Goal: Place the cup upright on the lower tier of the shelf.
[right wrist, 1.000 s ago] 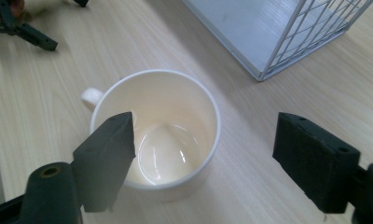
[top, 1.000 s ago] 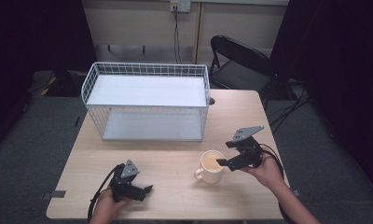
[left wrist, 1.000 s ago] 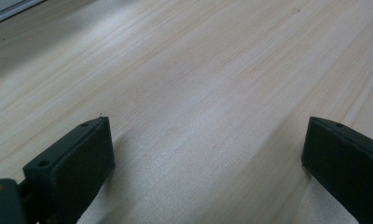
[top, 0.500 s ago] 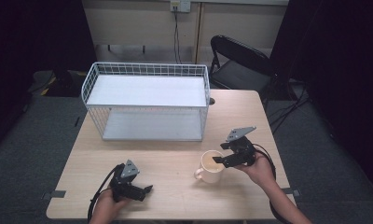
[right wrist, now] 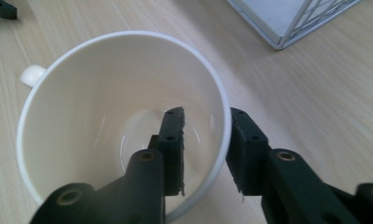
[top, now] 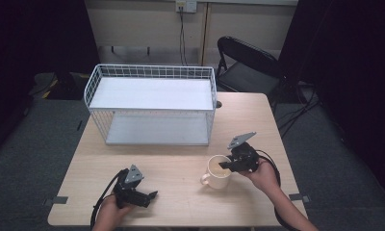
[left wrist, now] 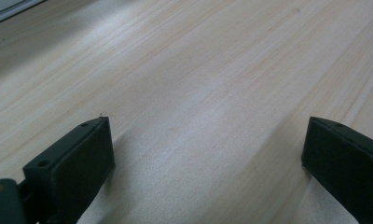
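A cream mug [top: 216, 174] stands upright on the wooden table [top: 176, 159] at the front right, its handle pointing left. My right gripper [top: 227, 165] reaches it from the right. In the right gripper view the mug [right wrist: 105, 93] is empty, and the gripper [right wrist: 205, 116] has one jaw inside and one outside, shut on the near rim. My left gripper [top: 149, 196] rests low at the front left, held by a hand. Its jaws [left wrist: 208, 140] stand wide open over bare wood.
A white wire basket [top: 152, 72] turned upside down stands at the back of the table; its corner [right wrist: 287, 28] lies just beyond the mug. A black folding chair [top: 248, 62] stands behind the table's far right corner. Cables trail from both grippers.
My right gripper has moved left to the mug and its jaws now straddle the rim. The left gripper has stayed put.
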Demonstrator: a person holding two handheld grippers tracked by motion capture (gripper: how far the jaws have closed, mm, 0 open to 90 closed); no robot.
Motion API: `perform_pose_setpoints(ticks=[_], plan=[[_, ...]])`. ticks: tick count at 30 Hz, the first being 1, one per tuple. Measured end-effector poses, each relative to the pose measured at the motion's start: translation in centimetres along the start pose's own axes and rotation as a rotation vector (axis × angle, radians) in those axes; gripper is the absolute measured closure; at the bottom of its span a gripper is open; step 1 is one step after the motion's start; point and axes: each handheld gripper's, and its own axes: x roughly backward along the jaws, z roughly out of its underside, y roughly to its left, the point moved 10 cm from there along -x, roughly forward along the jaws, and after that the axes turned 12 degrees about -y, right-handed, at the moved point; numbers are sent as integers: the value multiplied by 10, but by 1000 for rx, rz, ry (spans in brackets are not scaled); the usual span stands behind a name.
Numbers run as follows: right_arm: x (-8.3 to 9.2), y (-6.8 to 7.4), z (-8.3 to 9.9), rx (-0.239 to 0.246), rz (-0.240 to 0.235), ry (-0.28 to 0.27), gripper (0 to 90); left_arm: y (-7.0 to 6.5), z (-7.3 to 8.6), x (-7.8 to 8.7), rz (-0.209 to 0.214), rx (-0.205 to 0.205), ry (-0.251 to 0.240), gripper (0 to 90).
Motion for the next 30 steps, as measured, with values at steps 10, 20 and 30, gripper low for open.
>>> perform_pose_setpoints(ticks=[10, 20, 30], plan=[[-4, -3, -2, 31, 43, 51, 824, 0, 0, 0, 0, 0, 0, 18], [-14, -2, -20, -1, 71, 18, 828, 0, 0, 0, 1, 1, 0, 17], [-30, -1, -44, -55, 125, -2, 830, 0, 0, 0, 1, -1, 2, 16]])
